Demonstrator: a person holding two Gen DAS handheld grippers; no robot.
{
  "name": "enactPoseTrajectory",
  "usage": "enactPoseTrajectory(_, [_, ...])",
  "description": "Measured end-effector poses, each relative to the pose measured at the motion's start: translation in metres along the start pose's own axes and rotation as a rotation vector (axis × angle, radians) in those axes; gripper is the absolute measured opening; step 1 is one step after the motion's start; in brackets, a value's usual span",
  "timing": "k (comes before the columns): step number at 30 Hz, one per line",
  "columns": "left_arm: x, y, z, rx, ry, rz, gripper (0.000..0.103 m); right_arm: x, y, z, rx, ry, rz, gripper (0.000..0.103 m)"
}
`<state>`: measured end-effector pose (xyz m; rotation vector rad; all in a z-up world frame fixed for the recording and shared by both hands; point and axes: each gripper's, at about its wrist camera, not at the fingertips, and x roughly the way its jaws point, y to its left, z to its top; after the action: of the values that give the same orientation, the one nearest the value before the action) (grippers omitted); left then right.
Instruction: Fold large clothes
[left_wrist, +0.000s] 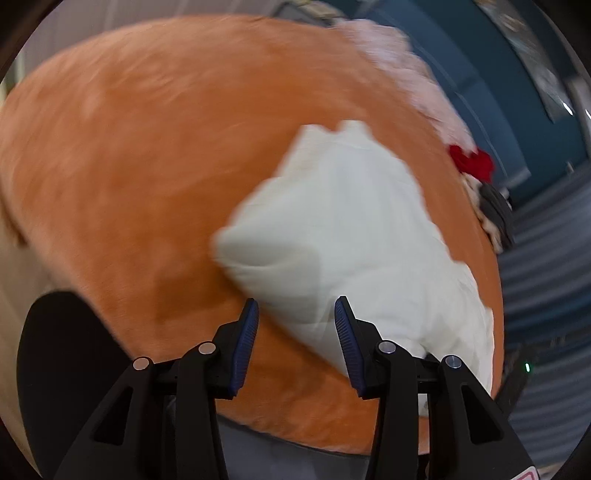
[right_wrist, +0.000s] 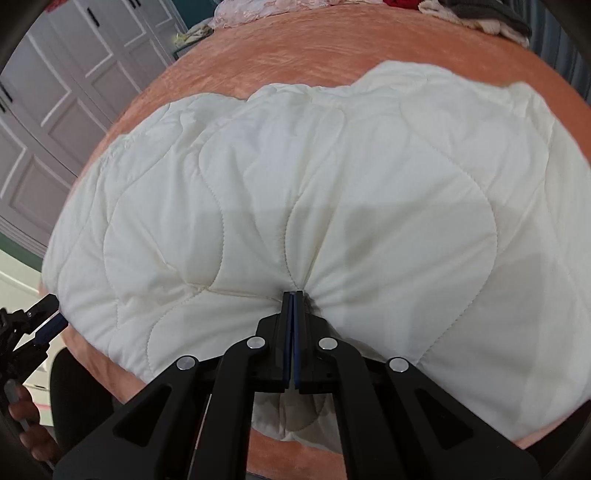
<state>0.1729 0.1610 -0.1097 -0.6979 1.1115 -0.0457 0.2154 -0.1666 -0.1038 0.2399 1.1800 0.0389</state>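
A white quilted garment (right_wrist: 295, 184) lies spread on an orange bed cover (right_wrist: 295, 48). My right gripper (right_wrist: 293, 295) is shut on the garment's near edge, and the fabric bunches at the fingertips. In the left wrist view, which is blurred, the same white garment (left_wrist: 343, 229) lies on the orange cover (left_wrist: 147, 147). My left gripper (left_wrist: 295, 310) is open and empty, its jaws apart over the garment's near corner. The left gripper (right_wrist: 51, 314) also shows at the left edge of the right wrist view, beside the garment's left corner.
A pile of clothes, pink (left_wrist: 406, 62), red (left_wrist: 472, 162) and grey (left_wrist: 495, 214), lies at the far side of the bed. White panelled wardrobe doors (right_wrist: 55, 110) stand to the left. A blue wall (left_wrist: 480, 92) is beyond the bed.
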Motion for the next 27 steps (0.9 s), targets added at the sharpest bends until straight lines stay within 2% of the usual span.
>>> enactPoseTrajectory(4, [0.005,0.023,0.003,-0.142,0.051,-0.126,0.042,0.0,0.005,0.002,-0.031,0.006,-0.039,0.0])
enactPoseTrajectory(7, [0.016,0.021,0.01,-0.181,0.053,-0.181,0.042,-0.001,0.005,0.004,-0.022,0.006,-0.044,0.0])
enactPoseTrajectory(10, [0.031,0.019,0.021,-0.236,0.062,-0.221,0.052,-0.013,0.008,0.011,-0.004,-0.015,-0.03,0.002])
enactPoseTrajectory(13, [0.043,0.02,0.027,-0.296,0.073,-0.25,0.059,-0.027,0.016,0.027,-0.006,-0.069,-0.023,0.004])
enactPoseTrajectory(16, [0.052,0.015,0.031,-0.289,0.07,-0.237,0.063,-0.026,0.022,0.059,0.017,-0.095,-0.031,0.004])
enactPoseTrajectory(20, [0.05,0.009,0.032,-0.259,0.053,-0.21,0.064,0.007,0.021,0.083,0.087,-0.041,-0.018,0.004])
enactPoseTrajectory(22, [0.041,0.007,0.03,-0.233,0.032,-0.219,0.053,0.017,0.02,0.08,0.106,-0.019,-0.012,0.004])
enactPoseTrajectory(24, [0.029,0.0,0.029,-0.177,0.008,-0.223,0.035,0.016,0.023,0.067,0.092,-0.019,-0.001,0.003])
enactPoseTrajectory(27, [0.008,-0.016,0.026,-0.073,-0.029,-0.222,0.02,0.006,0.026,0.04,0.049,-0.019,0.002,0.003])
